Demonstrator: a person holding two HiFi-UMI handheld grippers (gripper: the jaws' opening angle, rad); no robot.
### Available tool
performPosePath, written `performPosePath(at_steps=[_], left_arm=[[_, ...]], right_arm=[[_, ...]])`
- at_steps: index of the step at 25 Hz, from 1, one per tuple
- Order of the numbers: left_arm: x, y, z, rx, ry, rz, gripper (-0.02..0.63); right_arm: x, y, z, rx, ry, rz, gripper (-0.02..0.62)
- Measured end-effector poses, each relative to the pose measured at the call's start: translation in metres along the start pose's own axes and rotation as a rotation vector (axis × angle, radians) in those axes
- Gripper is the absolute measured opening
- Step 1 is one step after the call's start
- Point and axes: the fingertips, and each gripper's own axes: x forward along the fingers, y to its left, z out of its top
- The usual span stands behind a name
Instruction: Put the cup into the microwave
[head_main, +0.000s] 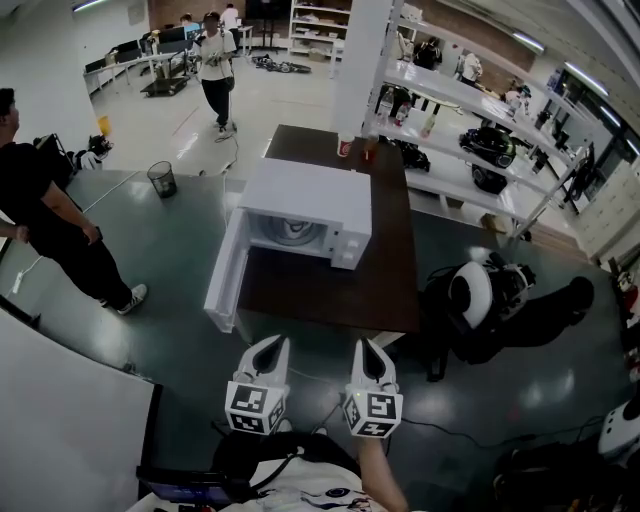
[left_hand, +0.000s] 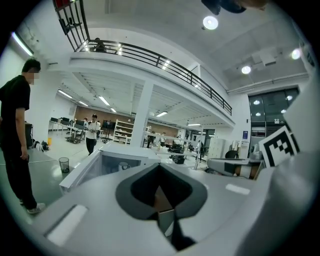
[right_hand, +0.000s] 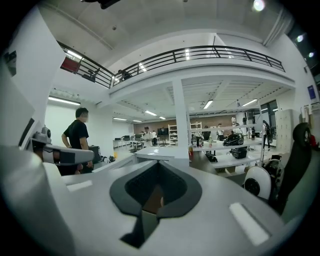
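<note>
Both empty, jaws pressed together, our left gripper (head_main: 274, 343) and right gripper (head_main: 368, 346) await the fetch; next, we reckon: past the open white microwave (head_main: 305, 205) ahead, to the small red cup (head_main: 344, 148).

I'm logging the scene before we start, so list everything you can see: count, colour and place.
table: one, dark brown, middle of the floor
microwave: one, white, on the table, door swung open
cup: one, red and white, far end of the table
pillar: one, white, behind the table
shelving: one unit, white, right of the table, loaded with gear
waste bin: one, black, on the floor left of the table
person in black: one, far left
person in a white top: one, farther back
left claw: white, shut, empty, short of the table
right claw: white, shut, empty, beside it
</note>
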Motion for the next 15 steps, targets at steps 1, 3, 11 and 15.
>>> performPosePath(at_steps=[1, 3, 11, 15], left_arm=[[-0.003, -0.002, -0.001, -0.001, 0.002, 0.0, -0.001], [-0.008, -0.007, -0.003, -0.001, 0.003, 0.005, 0.0], [-0.03, -0.046, -0.006, 0.014, -0.037, 0.032, 0.0], [-0.057, -0.065, -0.014, 0.015, -0.045, 0.094, 0.0]], right_arm=[[-0.004, 0.0, 0.0, 0.001, -0.003, -0.001, 0.002], [-0.013, 0.0, 0.002, -0.002, -0.012, 0.005, 0.002], [-0.076, -0.012, -0.016, 0.042, -0.014, 0.03, 0.002], [-0.113, -0.018, -0.034, 0.069, 0.003, 0.04, 0.002]])
